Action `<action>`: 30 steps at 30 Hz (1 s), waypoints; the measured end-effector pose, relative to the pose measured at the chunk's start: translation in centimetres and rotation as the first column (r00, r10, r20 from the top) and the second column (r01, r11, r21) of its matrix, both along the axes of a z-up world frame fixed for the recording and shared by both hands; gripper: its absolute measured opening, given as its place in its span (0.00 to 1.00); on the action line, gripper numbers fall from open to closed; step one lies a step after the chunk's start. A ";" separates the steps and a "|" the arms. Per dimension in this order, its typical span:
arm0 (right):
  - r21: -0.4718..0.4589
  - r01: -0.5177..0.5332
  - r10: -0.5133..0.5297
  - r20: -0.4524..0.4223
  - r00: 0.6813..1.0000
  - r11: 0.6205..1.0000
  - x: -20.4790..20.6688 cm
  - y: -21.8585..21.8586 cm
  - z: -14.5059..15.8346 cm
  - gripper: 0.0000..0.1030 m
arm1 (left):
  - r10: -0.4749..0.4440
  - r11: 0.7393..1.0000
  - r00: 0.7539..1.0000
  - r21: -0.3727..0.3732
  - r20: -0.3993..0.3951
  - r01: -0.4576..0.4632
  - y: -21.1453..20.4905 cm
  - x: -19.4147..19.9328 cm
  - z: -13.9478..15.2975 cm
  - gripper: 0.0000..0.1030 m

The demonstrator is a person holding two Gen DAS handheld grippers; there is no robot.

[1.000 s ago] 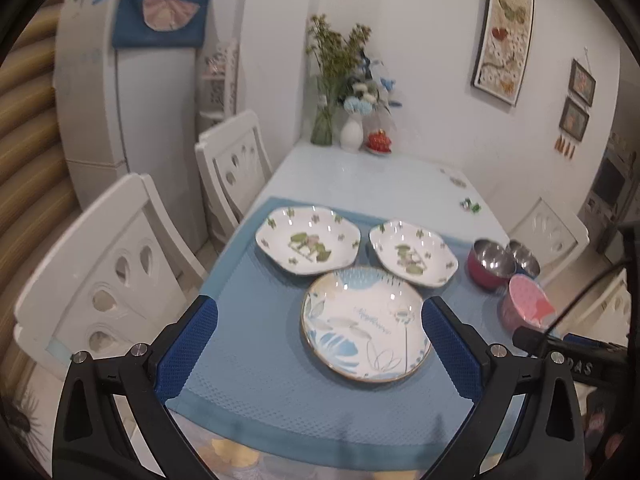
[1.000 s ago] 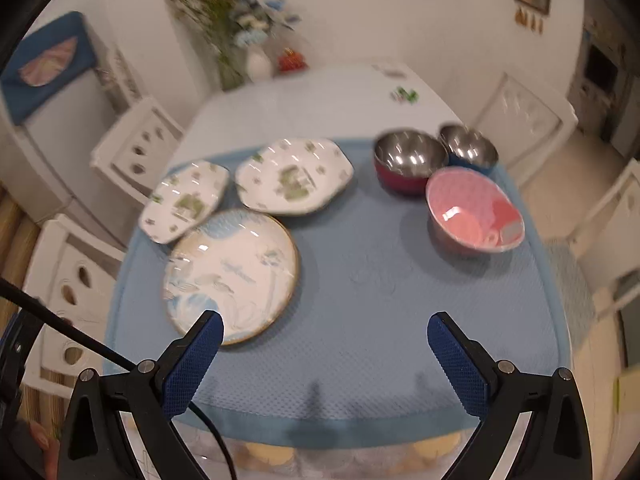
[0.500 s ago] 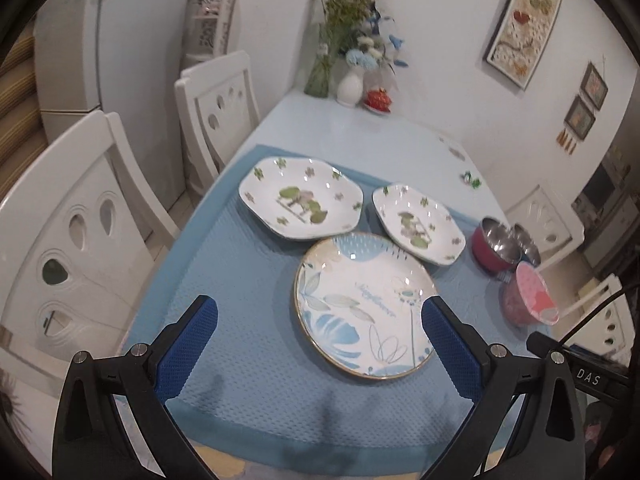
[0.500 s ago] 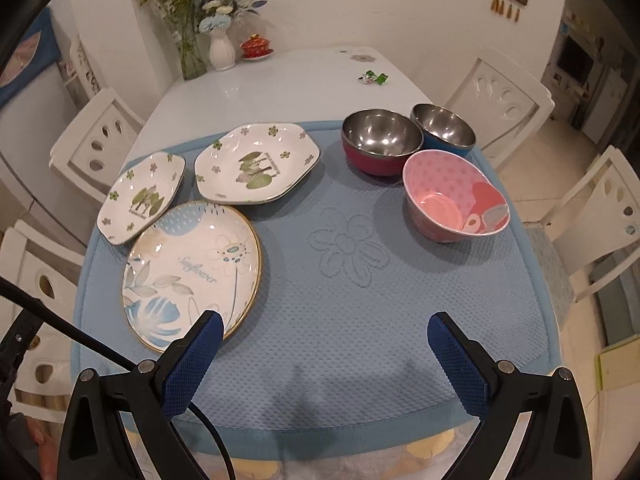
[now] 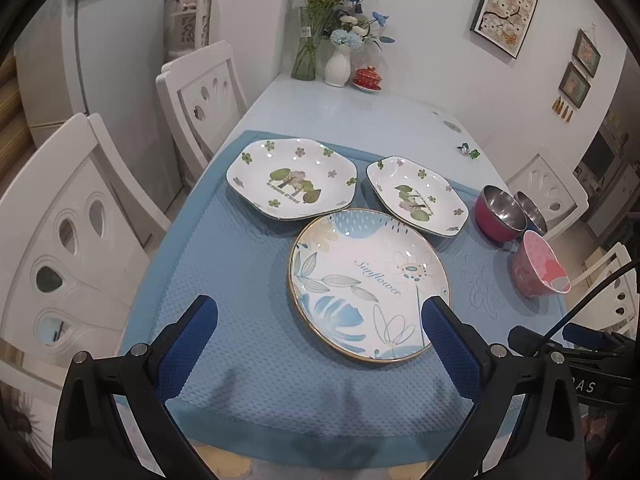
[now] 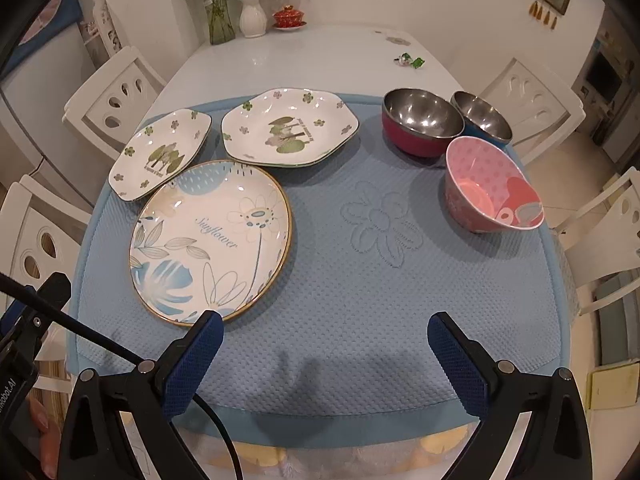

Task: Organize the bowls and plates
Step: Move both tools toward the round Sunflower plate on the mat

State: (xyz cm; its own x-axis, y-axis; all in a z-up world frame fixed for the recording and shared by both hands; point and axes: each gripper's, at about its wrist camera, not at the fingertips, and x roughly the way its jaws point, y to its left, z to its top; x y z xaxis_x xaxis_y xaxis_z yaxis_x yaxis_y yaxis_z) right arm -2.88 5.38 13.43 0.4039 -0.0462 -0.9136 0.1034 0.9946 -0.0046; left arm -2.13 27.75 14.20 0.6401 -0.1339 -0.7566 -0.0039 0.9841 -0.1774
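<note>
Currently both tools hover above the near edge of the blue textured mat (image 6: 360,288) that covers the white worktop (image 6: 320,56), and nothing is gripped. The left tool (image 5: 319,322) has its blue-padded fingers spread wide apart, the round "Sunflower" plate (image 5: 370,282) lying just beyond them. The right tool (image 6: 325,338) is likewise spread wide over bare mat. Behind the round plate sit two hexagonal plates with green tree prints, the larger hexagonal plate (image 6: 290,128) beside the smaller hexagonal plate (image 6: 162,154); the plate rims lie very close together. On the mat's right side a pink bowl (image 6: 492,186) stands just in front of a red steel-lined bowl (image 6: 420,122) and a blue steel-lined bowl (image 6: 482,118).
</note>
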 end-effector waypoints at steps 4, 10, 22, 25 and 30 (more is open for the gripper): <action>-0.002 -0.004 0.004 -0.003 1.000 1.000 -0.1 0.1 -0.1 0.99 | 0.012 1.000 1.000 -0.016 -0.012 -0.012 0.3 0.1 -0.3 0.99; 0.001 -0.018 0.018 -0.013 1.000 1.000 -0.2 0.4 -0.3 0.99 | 0.017 1.000 1.000 0.006 -0.011 -0.017 0.2 0.1 -0.5 0.99; 0.016 -0.021 0.022 -0.036 0.999 1.000 -0.2 0.5 -0.7 0.99 | 0.021 1.000 1.000 0.010 -0.022 -0.021 0.2 0.1 -0.8 0.99; 0.016 -0.022 0.022 -0.037 0.999 1.000 -0.2 0.5 -0.8 0.99 | 0.022 1.000 0.999 0.002 -0.025 -0.022 0.2 0.2 -0.9 0.99; 0.006 0.006 -0.006 -0.022 1.000 1.000 -0.3 0.0 -0.7 0.99 | 0.025 1.000 0.999 0.002 -0.033 -0.025 0.3 0.2 -1.2 0.99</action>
